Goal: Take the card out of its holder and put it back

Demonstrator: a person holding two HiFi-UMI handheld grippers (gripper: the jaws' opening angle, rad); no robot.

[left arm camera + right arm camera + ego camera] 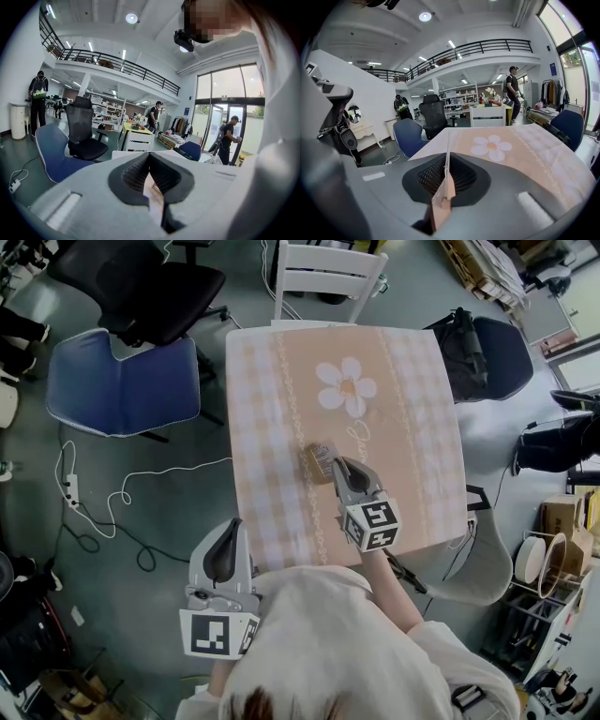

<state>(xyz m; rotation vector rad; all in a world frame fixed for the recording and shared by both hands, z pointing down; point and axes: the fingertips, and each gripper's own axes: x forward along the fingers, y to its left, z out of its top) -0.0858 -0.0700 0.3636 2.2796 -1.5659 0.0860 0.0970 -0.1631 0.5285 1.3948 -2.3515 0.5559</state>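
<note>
1. Over the middle of the bench, just below the flower print, the right gripper has its fingers clenched on the brown holder, which is edge-on in its own view.
2. A paler card shows at the holder's top; I cannot tell whether it is seated or part-drawn.
3. Off the bench's near left edge, the left gripper has its fingers pressed together on nothing.
4. The task looks mid-way at most: holder held, card not clearly free.

Open-plan office hall, my station: mezzanine railing overhead, black office chair at eleven o'clock, glass entrance doors, distant desks.
</note>
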